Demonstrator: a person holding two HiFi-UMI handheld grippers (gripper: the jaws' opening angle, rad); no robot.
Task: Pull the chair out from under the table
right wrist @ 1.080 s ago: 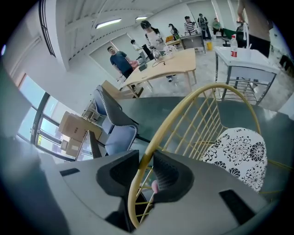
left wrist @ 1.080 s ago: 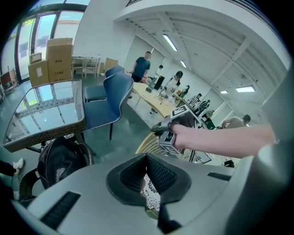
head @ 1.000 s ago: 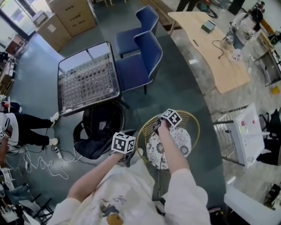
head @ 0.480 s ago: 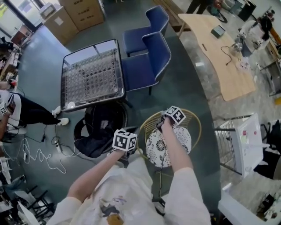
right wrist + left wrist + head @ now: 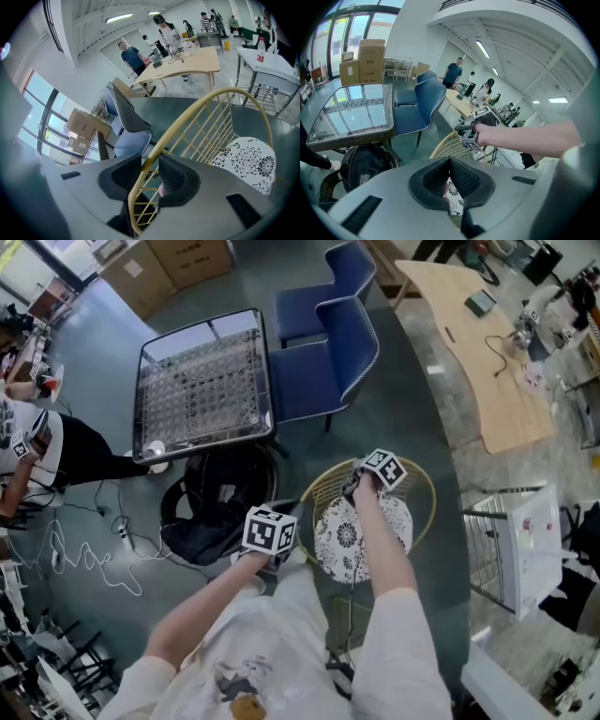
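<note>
**Step in hand.** The pull is under way and, by judgement, near its end. The right gripper (image 5: 351, 487) is clamping the top rim of the gold wire chair (image 5: 424, 505). In the right gripper view, the yellow rim tube (image 5: 149, 165) is passing between the two dark pads, which are pressing on it from both sides.

**Tool state.** The left gripper (image 5: 273, 565) is hanging just left of the chair with its jaws together. In the left gripper view, nothing is sitting between its pads (image 5: 461, 177), and only the floral cushion (image 5: 453, 197) is showing below them.

**Position of the chair.** The chair is standing directly in front of the person. Its back rim is facing the glass-top table (image 5: 201, 381), and its cushion is lying below the right forearm. It is standing apart from the table edge, with bare floor between them. A black round seat holding a dark bag (image 5: 214, 508) is sitting partly under the table, to the left of the wire chair.

**Next move.** Confirm that the legs are clearing the table base. Then ease the rim back a little more if needed, and release only once the chair is resting flat.
</note>
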